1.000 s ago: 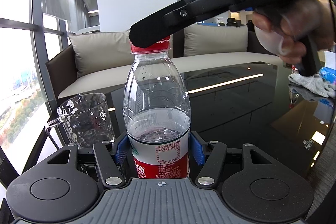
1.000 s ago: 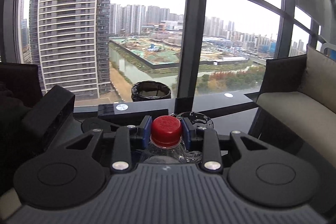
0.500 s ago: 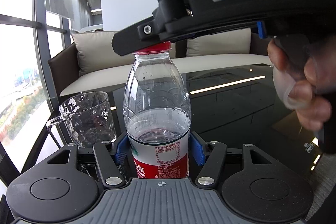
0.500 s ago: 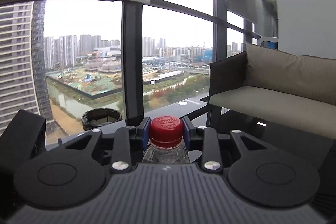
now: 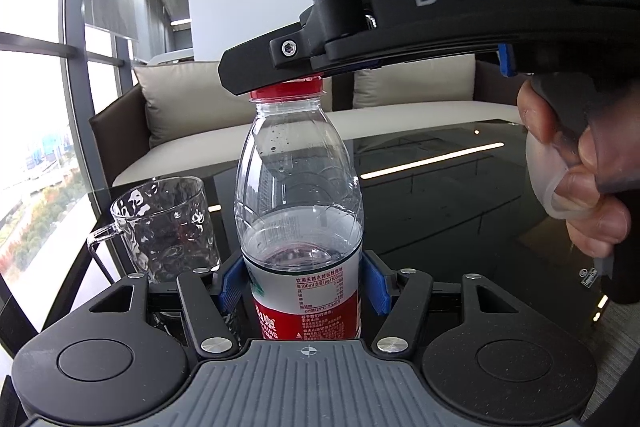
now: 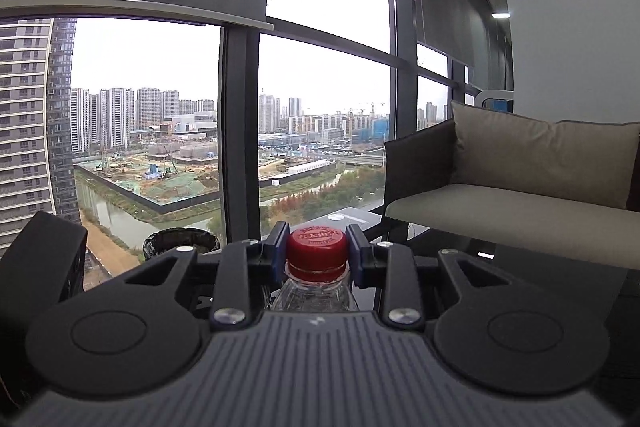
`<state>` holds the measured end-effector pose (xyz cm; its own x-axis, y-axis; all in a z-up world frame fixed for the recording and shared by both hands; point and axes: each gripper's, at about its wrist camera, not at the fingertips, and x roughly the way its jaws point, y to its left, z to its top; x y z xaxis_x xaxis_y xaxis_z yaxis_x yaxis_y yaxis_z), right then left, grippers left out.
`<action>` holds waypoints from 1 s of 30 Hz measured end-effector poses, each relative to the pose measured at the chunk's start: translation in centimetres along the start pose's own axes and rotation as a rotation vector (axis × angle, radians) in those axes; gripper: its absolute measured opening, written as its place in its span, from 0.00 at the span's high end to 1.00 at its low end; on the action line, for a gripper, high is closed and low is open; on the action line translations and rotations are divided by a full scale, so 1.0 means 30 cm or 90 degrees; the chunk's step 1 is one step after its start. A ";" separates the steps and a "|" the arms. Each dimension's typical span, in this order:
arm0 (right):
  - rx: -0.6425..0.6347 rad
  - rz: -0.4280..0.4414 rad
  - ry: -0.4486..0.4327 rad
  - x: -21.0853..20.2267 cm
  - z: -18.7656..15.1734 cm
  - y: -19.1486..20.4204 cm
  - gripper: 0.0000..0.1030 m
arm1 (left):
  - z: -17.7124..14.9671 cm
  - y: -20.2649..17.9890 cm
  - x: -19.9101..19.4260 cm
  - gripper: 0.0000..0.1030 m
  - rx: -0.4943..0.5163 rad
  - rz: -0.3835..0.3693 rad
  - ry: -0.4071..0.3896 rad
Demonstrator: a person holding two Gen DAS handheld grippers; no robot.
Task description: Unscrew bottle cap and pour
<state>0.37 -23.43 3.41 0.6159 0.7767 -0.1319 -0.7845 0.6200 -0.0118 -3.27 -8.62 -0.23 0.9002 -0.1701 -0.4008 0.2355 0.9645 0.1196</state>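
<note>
We see the left gripper (image 5: 302,285) clamping the upright clear plastic water bottle (image 5: 300,211) on the dark glossy table (image 5: 460,203), the right gripper (image 6: 317,253) pinching its red screw cap (image 6: 317,247). A dimpled glass mug (image 5: 164,227) stands just left; a beige sofa (image 5: 420,107) lies behind.

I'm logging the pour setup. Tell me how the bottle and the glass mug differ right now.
The bottle is clamped between the left gripper pads; the glass mug stands free on the table, beside it. The bottle is closed by a red cap, gripped by the right gripper; the mug is open-topped. The bottle holds water; the mug looks empty. Both are clear and upright.
</note>
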 end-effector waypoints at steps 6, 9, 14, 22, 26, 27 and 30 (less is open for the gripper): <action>-0.045 0.111 0.030 0.014 0.022 -0.062 0.69 | -0.004 0.013 0.001 0.46 -0.005 -0.004 -0.002; -0.050 0.189 0.042 0.023 0.035 -0.112 0.69 | -0.008 0.013 0.000 0.46 0.001 -0.006 -0.005; -0.036 0.274 0.068 0.052 0.062 -0.185 0.69 | -0.011 0.008 0.005 0.46 0.009 -0.006 -0.007; -0.038 0.233 0.051 0.031 0.074 -0.126 0.54 | -0.012 0.014 0.012 0.46 0.000 -0.005 -0.005; -0.020 0.128 -0.002 -0.036 0.037 -0.057 0.42 | -0.011 0.011 0.008 0.46 -0.002 -0.004 -0.003; -0.016 0.104 -0.006 -0.045 0.026 -0.039 0.41 | -0.010 0.009 0.007 0.46 -0.001 -0.004 -0.003; 0.013 0.059 -0.016 -0.056 0.000 -0.004 0.41 | -0.010 0.005 0.003 0.46 0.000 -0.003 -0.003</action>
<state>-0.56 -24.81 3.64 0.5424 0.8333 -0.1065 -0.8368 0.5472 0.0190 -3.26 -8.43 -0.51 0.9008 -0.1748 -0.3976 0.2391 0.9638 0.1181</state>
